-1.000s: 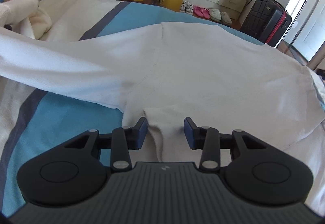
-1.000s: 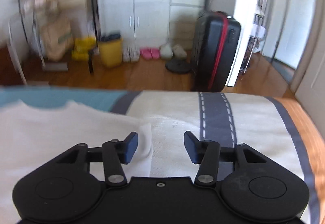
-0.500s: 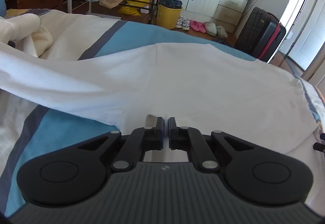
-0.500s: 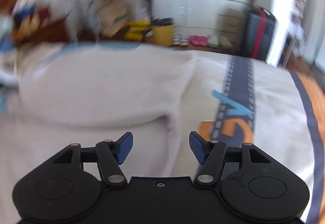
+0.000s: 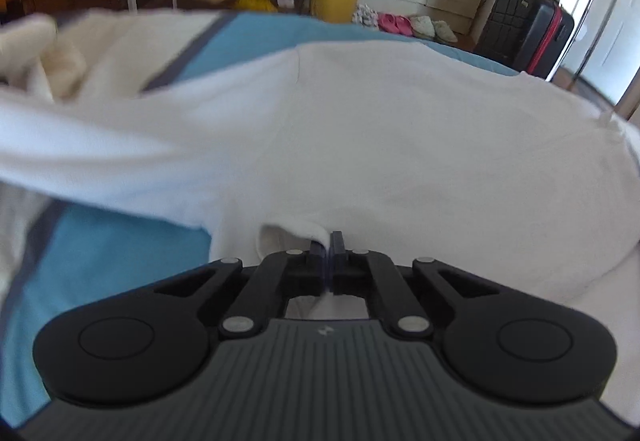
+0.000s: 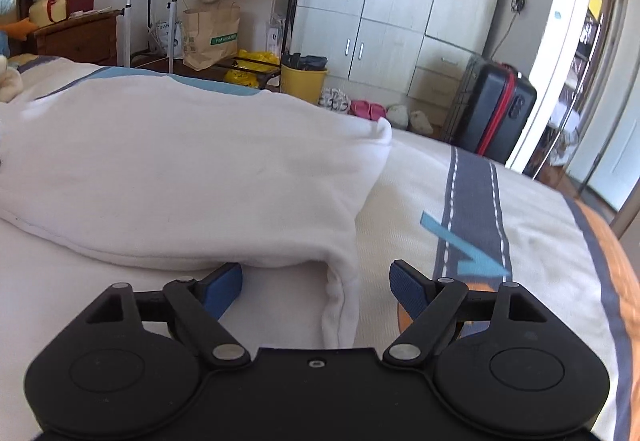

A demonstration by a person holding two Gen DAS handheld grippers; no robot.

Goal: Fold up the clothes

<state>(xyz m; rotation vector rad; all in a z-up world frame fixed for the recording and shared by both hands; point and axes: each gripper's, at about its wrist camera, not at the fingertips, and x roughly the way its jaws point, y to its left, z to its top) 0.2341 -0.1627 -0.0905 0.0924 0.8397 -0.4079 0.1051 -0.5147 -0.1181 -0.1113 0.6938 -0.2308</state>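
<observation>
A white long-sleeved cotton top [image 5: 380, 129] lies spread over the bed, whose cover [image 5: 100, 253] is cream with blue panels and dark grey stripes. The left hand-held gripper [image 5: 329, 241] has its jaws pressed together on a small fold at the near edge of the top, the cloth bunching up just to the left of the pinch; one sleeve trails away to the left of it, blurred. The right hand-held gripper [image 6: 316, 283] stands wide apart, its jaws having just been opening, with the hemmed corner of the top hanging down between the blue pads [image 6: 224, 283] but pressed by neither. To the right of that gripper the bed cover shows a grey band with white dashed lines, a blue arrow shape and an orange patch. Well beyond both grippers, on the wooden floor, stand a yellow bin [image 6: 303, 77], a brown paper bag [image 6: 211, 35], a black suitcase with red trim [image 6: 494, 109] and a row of slippers before pale wardrobes.
</observation>
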